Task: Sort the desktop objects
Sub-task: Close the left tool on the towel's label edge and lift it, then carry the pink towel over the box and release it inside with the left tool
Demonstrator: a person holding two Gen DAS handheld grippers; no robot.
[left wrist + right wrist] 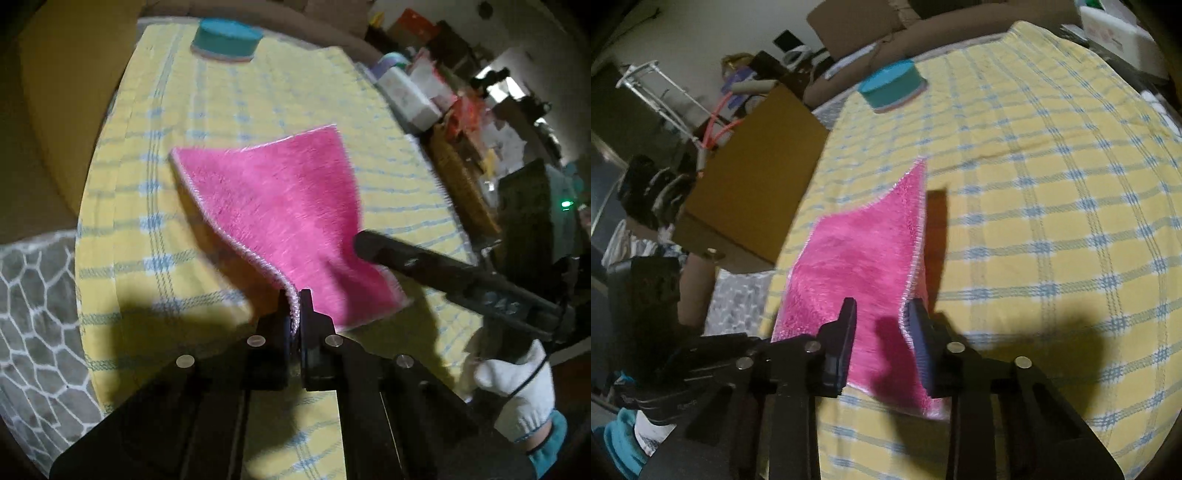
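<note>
A pink fluffy cloth [280, 206] with a pale stitched hem is lifted off the yellow checked tablecloth [155, 192]. My left gripper [294, 306] is shut on the cloth's near edge. My right gripper [881, 314] is open, its two fingers either side of the cloth's [857, 251] other near edge, one finger against the hem. The right gripper also shows in the left wrist view [364, 245] as a dark finger lying against the cloth. A teal round container [227, 37] stands at the table's far end; it also shows in the right wrist view [892, 86].
A brown cardboard box [746, 177] stands beside the table's left edge. Cluttered boxes and packets [424, 92] line the right side. A grey patterned rug [33, 314] lies on the floor. A white-gloved hand [517, 391] holds the right gripper.
</note>
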